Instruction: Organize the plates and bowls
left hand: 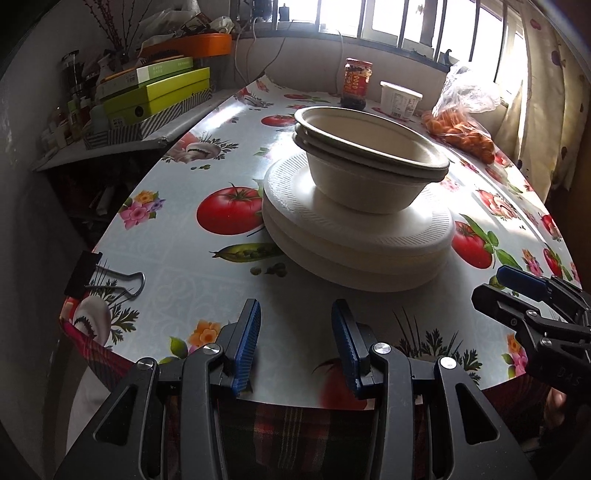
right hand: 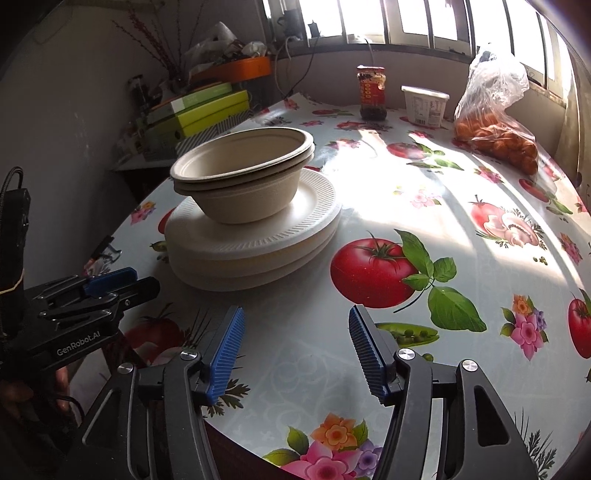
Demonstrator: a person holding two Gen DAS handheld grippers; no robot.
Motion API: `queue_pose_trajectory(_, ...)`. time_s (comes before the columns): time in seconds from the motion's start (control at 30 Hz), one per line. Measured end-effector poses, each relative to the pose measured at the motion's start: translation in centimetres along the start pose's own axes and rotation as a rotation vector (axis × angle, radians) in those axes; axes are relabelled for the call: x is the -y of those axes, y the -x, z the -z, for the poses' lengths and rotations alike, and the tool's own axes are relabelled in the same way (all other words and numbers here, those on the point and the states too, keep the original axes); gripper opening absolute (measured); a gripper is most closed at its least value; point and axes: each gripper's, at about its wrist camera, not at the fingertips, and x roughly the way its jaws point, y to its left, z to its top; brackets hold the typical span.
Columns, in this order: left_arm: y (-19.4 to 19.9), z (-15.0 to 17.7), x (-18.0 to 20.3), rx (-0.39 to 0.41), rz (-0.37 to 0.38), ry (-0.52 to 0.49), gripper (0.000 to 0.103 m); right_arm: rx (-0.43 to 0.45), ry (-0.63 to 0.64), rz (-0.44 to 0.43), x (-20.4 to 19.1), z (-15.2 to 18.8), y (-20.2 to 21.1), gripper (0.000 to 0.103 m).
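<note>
Two nested bowls (left hand: 373,147) sit on stacked plates (left hand: 354,236) mid-desk (left hand: 207,295), straight ahead of the left tool (left hand: 295,325) and ahead-left of the right tool (right hand: 295,332), both open and empty, the left seemingly nearer.

It was a lived-in home dining corner. A table (right hand: 406,206) wore an oilcloth printed with tomatoes and flowers; at its far edge, below barred windows (right hand: 424,18), stood a sauce jar (right hand: 372,92), a tub (right hand: 424,105) and a bag of oranges (right hand: 495,122). A cluttered shelf (left hand: 122,110) stood far left.
</note>
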Motion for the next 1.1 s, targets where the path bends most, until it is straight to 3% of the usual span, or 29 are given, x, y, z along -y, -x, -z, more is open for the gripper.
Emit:
queue_pose_trajectory(0.53, -0.4, 0.8, 0.7, -0.012, -0.042, -0.019, 0.042, -0.022, 0.026, 0.065, -0.3, 1.7, -0.4, 0.072)
queue_pose_trajectory(0.6, -0.4, 0.8, 0.8, -0.011, -0.042, -0.016, 0.043, -0.018, 0.020, 0.070, -0.3, 1.8, -0.3, 0.076)
queue_pose_trajectory(0.77, -0.5, 0.9, 1.3, -0.018, -0.036, -0.033, 0.059, -0.011, 0.024, 0.098, -0.4, 2.1, -0.2, 0.078)
queue_pose_trajectory(1.1, -0.5, 1.0, 1.4, -0.017, -0.036, -0.025, 0.061, -0.004, 0.022, 0.116, -0.4, 2.4, -0.2, 0.080)
